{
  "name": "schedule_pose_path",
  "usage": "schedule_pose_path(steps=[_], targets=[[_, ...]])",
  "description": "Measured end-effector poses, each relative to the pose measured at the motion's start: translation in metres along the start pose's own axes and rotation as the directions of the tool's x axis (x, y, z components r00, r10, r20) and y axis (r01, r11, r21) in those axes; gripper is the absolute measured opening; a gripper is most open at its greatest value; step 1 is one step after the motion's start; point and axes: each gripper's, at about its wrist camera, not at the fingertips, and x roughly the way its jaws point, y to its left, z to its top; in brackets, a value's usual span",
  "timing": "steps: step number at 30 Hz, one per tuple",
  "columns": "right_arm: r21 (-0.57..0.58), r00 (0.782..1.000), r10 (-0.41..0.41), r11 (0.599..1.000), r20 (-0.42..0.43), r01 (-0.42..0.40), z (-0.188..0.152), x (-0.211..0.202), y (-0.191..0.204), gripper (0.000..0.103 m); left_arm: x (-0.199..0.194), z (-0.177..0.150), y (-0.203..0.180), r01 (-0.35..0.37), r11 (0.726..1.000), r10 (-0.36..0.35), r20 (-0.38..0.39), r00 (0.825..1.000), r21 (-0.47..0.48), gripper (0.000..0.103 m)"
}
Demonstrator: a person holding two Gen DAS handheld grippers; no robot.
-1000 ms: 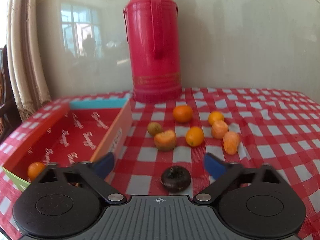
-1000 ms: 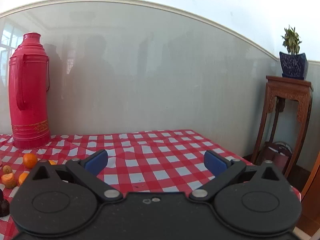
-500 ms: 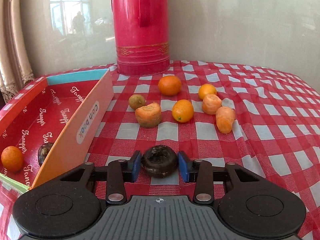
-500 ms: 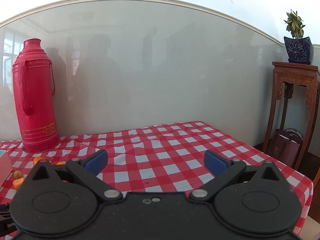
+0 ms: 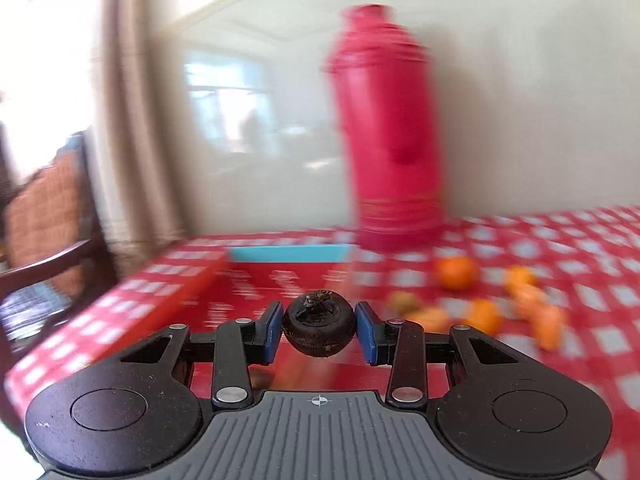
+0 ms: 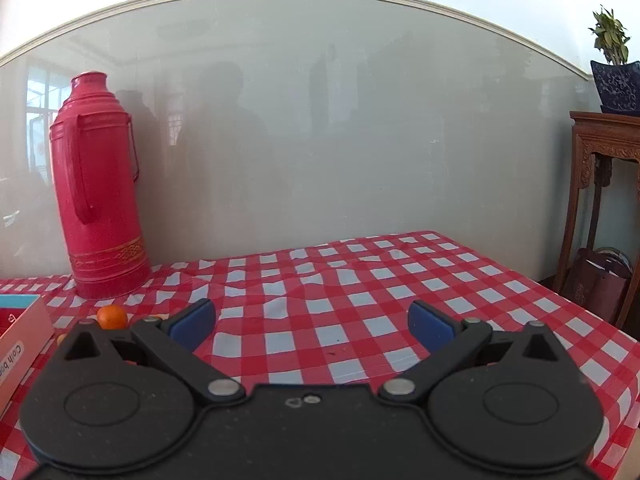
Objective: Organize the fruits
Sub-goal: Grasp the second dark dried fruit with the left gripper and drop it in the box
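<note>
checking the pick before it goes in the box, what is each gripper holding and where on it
The left gripper pinches the dark round fruit by its two opposite sides, stem end up. The right gripper is open and holds nothing.

The left gripper (image 5: 319, 333) has just closed its jaws, and both blue pads (image 5: 273, 332) press on a dark fruit (image 5: 319, 330) held above the tablecloth (image 6: 360, 300). The right gripper (image 6: 312, 326) hangs over the same tablecloth, jaws spread wide with nothing between them.
</note>
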Motion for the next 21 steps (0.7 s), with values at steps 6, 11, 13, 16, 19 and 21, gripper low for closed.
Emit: schedule_pose_path(steps=[6,11,13,16,19,21], targets=[[-0.015,0.999,0.039,0.999,-0.017,-0.039,-0.002,0.002,0.017,0.097,0.027,-0.002,0.041,-0.122,0.990,0.113,-0.125,0.986,-0.073,0.039],[-0.030,0.997,0.071,0.997,-0.028,-0.072,-0.003,0.003,0.031,0.097,0.040,-0.005,0.064,-0.131,0.986,0.109,-0.196,0.975,-0.104,0.039],[-0.034,0.996,0.082,0.996,-0.035,-0.083,-0.004,0.004,0.036,0.097,0.044,-0.009,0.068,-0.123,0.985,0.096,-0.218,0.971,-0.117,0.039],[-0.042,0.994,0.097,0.994,-0.041,-0.099,-0.005,0.004,0.043,0.097,0.048,-0.013,0.074,-0.112,0.984,0.074,-0.252,0.965,-0.141,0.039],[-0.053,0.993,0.110,0.992,-0.047,-0.112,-0.006,0.005,0.049,0.097,0.050,-0.014,0.077,-0.108,0.983,0.066,-0.264,0.962,-0.148,0.040],[-0.060,0.991,0.124,0.990,-0.056,-0.127,-0.007,0.005,0.053,0.097,0.050,-0.014,0.076,-0.105,0.985,0.065,-0.268,0.961,-0.137,0.040]])
